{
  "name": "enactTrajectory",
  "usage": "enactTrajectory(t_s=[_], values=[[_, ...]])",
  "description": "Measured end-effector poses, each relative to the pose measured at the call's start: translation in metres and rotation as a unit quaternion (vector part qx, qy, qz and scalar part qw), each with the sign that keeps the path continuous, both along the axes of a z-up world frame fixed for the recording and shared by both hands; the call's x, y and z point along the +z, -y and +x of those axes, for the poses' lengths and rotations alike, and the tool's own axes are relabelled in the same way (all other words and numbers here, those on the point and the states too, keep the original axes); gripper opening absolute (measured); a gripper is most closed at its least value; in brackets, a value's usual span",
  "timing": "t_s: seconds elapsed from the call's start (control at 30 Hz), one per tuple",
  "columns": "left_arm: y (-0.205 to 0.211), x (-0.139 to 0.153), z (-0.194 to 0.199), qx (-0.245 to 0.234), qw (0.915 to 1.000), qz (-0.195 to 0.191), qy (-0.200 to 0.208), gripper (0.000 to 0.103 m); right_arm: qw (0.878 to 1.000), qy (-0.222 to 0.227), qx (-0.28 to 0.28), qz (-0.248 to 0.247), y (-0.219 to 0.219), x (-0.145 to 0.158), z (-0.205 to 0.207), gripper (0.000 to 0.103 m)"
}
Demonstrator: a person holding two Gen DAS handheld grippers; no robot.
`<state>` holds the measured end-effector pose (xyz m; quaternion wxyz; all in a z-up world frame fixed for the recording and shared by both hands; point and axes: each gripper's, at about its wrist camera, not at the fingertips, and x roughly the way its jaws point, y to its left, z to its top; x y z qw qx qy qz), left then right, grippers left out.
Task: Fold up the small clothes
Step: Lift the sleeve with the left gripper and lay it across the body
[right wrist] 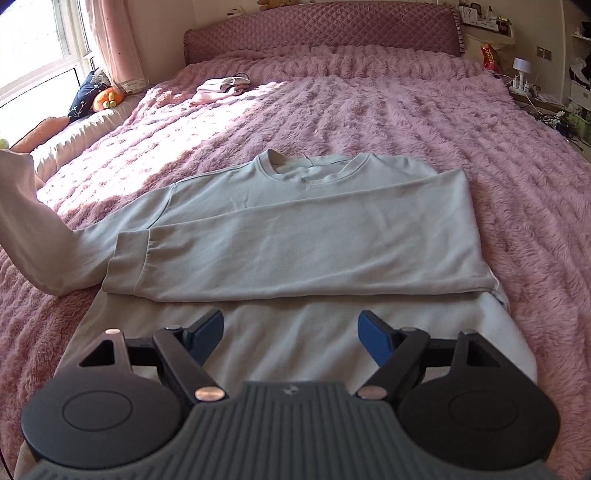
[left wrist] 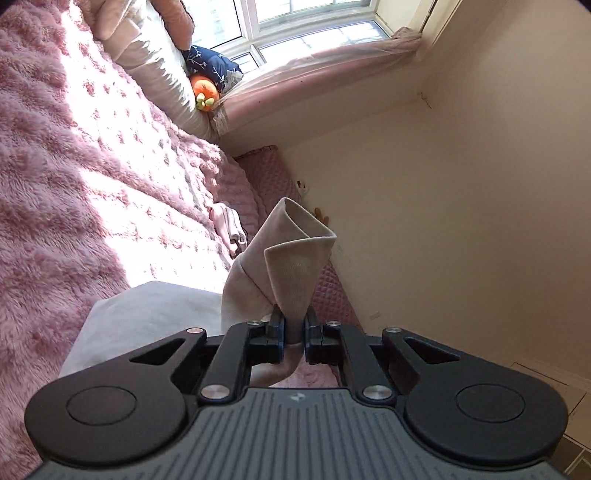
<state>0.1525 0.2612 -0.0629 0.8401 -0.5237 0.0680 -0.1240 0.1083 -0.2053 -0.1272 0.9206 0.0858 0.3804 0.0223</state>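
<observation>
A pale grey sweatshirt lies flat on the pink fluffy bedspread, collar toward the headboard. One sleeve is folded across its chest, with its cuff at the left. My left gripper is shut on the other sleeve's cuff and holds it lifted above the bed. That raised sleeve shows at the left edge of the right wrist view. My right gripper is open and empty, low over the sweatshirt's lower body.
A small pile of folded light clothes lies near the headboard. Cushions and an orange plush toy sit by the window at the left. A cluttered nightstand stands at the right of the bed.
</observation>
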Motion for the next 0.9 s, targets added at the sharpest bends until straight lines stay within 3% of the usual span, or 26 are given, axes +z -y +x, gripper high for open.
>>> enactTrajectory(t_s=[0.1,0.23,0.4,0.57,0.67,0.73,0.83,0.9], values=[[0.060,0.002,0.016,-0.062,0.9980,0.004,0.004,0.009,1.000,-0.001,-0.017,0.006,0.018,0.000,-0.012,0.076],[0.148,-0.012,0.031,-0.159,0.9870,0.021,0.001,0.009,0.999,-0.002,-0.041,0.011,0.040,-0.003,-0.026,0.076],[0.236,-0.050,0.048,-0.246,0.9668,0.060,-0.033,0.009,0.997,-0.013,-0.071,0.015,0.069,-0.009,-0.043,0.076],[0.309,-0.096,0.060,-0.308,0.9359,0.148,-0.084,0.011,0.995,-0.023,-0.097,0.011,0.094,-0.013,-0.057,0.075],[0.333,-0.110,0.058,-0.337,0.9158,0.188,-0.113,0.026,0.993,-0.022,-0.114,0.010,0.106,-0.012,-0.065,0.076],[0.341,-0.111,0.051,-0.366,0.9060,0.178,-0.118,0.026,0.992,-0.020,-0.124,0.010,0.112,-0.012,-0.068,0.076],[0.337,-0.090,0.038,-0.386,0.8979,0.193,-0.084,0.026,0.991,-0.018,-0.135,0.013,0.119,-0.012,-0.068,0.076],[0.322,-0.070,0.024,-0.384,0.8985,0.205,-0.057,0.033,0.990,-0.010,-0.142,0.021,0.124,-0.012,-0.063,0.076]])
